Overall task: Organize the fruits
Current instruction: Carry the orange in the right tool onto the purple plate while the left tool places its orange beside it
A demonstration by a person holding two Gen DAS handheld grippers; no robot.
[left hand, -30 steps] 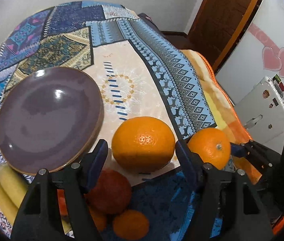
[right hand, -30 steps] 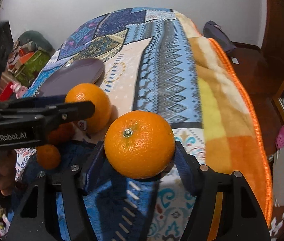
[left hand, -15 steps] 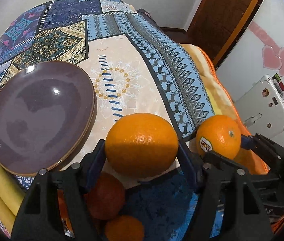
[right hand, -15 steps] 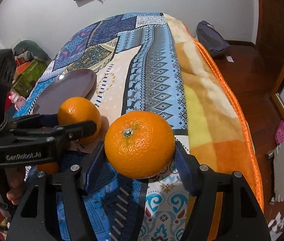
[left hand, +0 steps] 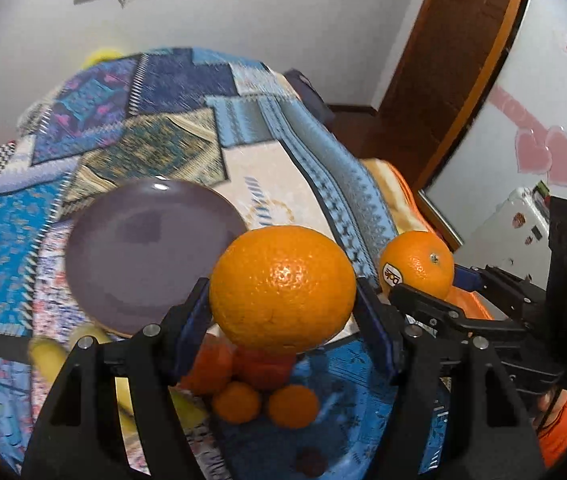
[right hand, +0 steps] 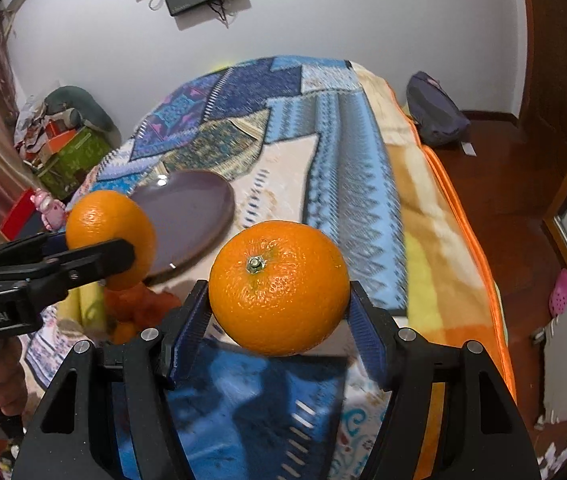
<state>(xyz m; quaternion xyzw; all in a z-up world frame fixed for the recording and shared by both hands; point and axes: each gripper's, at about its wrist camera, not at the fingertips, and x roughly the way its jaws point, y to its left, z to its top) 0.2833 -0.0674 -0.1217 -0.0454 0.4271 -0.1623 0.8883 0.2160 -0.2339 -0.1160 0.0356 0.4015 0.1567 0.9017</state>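
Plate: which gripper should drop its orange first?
Left, probably. The left gripper holds its orange right at the plate edge; in the right view it overlaps the rim. The right gripper holds its orange farther off, with the left gripper between.

Plate (left hand: 151,248) behind fruit pile (left hand: 259,380)

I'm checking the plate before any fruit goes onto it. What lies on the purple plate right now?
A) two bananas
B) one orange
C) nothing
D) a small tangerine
C: in both wrist views the purple plate shows only its bare glossy surface; the two oranges are held in the left gripper and right gripper, and the other fruit lies on the blanket beside the plate.
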